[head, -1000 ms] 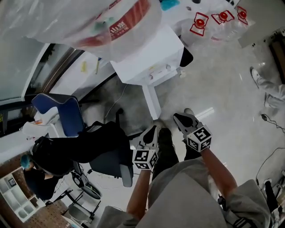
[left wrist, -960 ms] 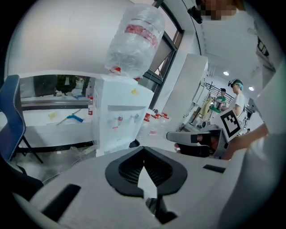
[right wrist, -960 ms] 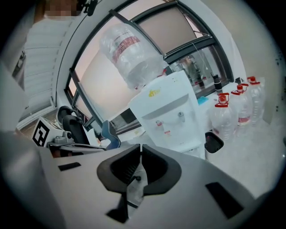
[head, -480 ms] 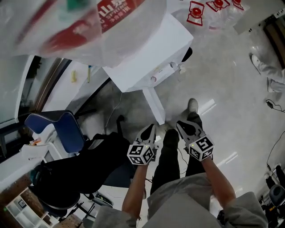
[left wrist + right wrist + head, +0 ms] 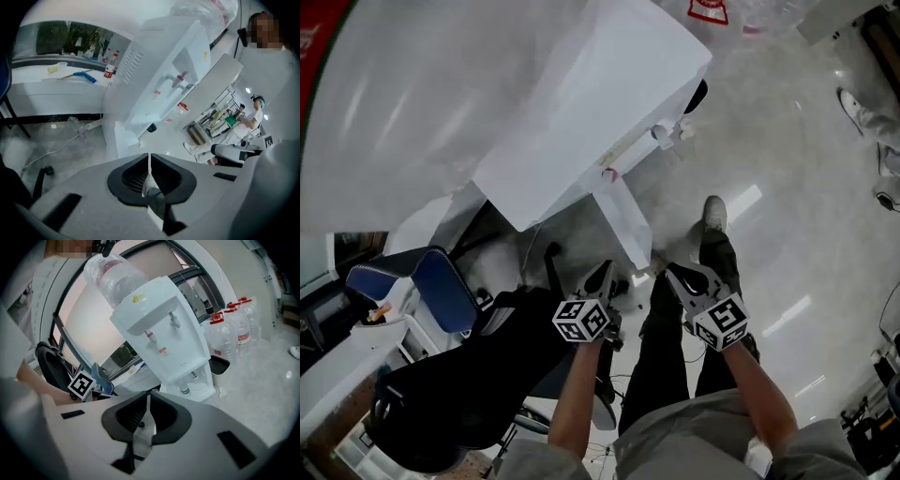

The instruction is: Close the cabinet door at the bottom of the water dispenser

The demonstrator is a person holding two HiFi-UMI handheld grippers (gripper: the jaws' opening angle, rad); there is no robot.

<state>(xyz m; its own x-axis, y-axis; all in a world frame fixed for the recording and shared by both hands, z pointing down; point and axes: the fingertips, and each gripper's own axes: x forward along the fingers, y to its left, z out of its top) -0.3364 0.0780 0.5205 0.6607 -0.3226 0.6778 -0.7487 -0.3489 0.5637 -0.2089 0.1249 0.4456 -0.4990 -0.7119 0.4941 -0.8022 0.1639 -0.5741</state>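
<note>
Seen from overhead, one blue chair [image 5: 441, 286] and a heap of black cloth [image 5: 459, 384] sit in the lower left, and the water dispenser [image 5: 591, 122] fills the upper middle. Its cabinet door [image 5: 623, 225] sticks out from the base as a narrow white panel reaching toward the person's legs – it stands open. Only this view shows both grippers with the door. The left gripper [image 5: 605, 270] lies just left of the door's free end and the right gripper [image 5: 669, 270] just right of it, but whether either touches it cannot be told.

The left gripper view shows that gripper's jaws pressed flat together with nothing between them. It alone takes in the counter [image 5: 47, 96] at upper left, carrying one red-capped bottle [image 5: 110, 65] and one blue-handled tool [image 5: 86, 76]. It also shows two people far off at the right, a person in green [image 5: 229, 121] and a person in white [image 5: 255, 110].

The right gripper view shows the same of its own jaws – closed and empty. It alone faces the dispenser's front: one big bottle [image 5: 117, 277] on top, two taps [image 5: 174, 322], and the open compartment [image 5: 199, 380] at the bottom. One black bin [image 5: 219, 364] stands beside it, and three spare jugs [image 5: 236, 331] stand in a row at the right, where the head view catches only a red label at its top edge
</note>
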